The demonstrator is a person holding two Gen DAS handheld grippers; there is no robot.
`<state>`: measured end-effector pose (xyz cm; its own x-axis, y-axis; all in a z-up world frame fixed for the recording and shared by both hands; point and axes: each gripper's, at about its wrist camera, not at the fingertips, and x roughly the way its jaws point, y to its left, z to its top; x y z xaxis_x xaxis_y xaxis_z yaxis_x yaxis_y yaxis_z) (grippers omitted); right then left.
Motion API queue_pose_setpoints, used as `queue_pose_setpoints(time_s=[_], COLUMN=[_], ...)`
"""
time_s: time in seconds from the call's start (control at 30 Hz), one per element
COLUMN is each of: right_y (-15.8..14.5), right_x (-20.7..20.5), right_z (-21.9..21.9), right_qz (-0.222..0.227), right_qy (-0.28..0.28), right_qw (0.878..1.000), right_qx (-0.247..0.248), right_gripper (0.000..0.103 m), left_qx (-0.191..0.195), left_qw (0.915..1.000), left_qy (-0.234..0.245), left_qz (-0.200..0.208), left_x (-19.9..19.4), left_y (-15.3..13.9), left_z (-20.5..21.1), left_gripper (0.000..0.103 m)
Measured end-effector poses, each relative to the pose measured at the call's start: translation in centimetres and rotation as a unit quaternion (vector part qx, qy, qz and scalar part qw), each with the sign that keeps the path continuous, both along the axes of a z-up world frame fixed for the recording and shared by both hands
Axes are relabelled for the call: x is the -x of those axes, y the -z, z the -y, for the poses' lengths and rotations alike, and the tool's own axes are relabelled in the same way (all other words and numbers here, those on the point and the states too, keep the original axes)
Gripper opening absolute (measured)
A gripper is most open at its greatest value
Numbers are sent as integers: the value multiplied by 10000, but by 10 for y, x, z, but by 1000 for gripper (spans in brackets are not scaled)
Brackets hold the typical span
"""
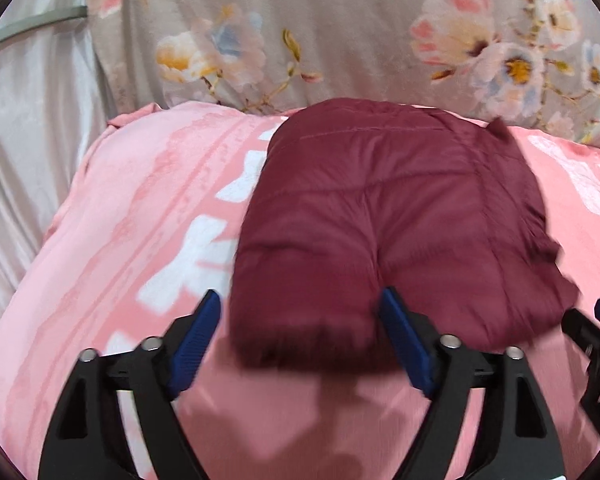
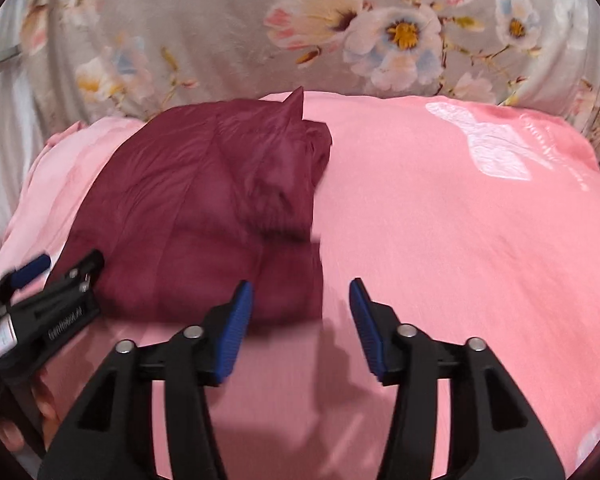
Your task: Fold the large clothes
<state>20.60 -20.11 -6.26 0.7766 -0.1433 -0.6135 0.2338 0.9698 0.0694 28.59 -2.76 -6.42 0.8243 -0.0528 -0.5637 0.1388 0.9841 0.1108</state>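
a dark red padded jacket [image 1: 400,220] lies folded into a thick bundle on a pink blanket [image 1: 140,220], toward its left part, with a grey flowered cloth [image 1: 340,40] rising behind at the far side. the left gripper [image 1: 300,312] hangs at the near edge of the bundle, its jaws spread wide and released; the near left corner of the jacket sits between the blue pads [image 1: 404,328] but they do not press on it. the right gripper [image 2: 300,312] is at the near right corner of the bundle, its jaws parted over bare blanket, its left pad just beside the jacket, grasping nothing. everything is slightly blurred.
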Motion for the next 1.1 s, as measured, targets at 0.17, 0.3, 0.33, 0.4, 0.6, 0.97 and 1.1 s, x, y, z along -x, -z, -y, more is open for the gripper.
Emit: queue_pose_setpoints(time_s=[0.17, 0.3, 0.33, 0.4, 0.6, 0.97, 1.1], right_y=[-1, 3, 4, 6, 9, 15, 15], right_x=[52, 79, 86, 94, 102, 97, 98], right_z=[-16, -23, -25, -29, -38, -33, -34], right_qz=[19, -9, -17, -82, -163, -300, -278], right_qy=[49, 79, 87, 117, 165, 172, 148], right_qw=[9995, 9995, 9995, 9994, 9985, 9989, 9990], right_qx=[320, 319, 311, 324, 496, 307, 320], right_gripper=[78, 88, 89, 90, 92, 92, 92], left_qx=[-5, -45, -62, -84, -136, -141, -126], left_qw=[9999, 9999, 9999, 9998, 9998, 9994, 9994], left_qy=[90, 94, 95, 90, 26, -23, -49], left_qz=[-83, -103, -125, -170, -136, -316, -322], left_x=[55, 86, 92, 103, 119, 112, 112], left_y=[6, 11, 13, 15, 18, 23, 24], left_z=[-10, -14, -15, -16, -17, -17, -17], left_gripper=[86, 86, 86, 87, 87, 87, 87])
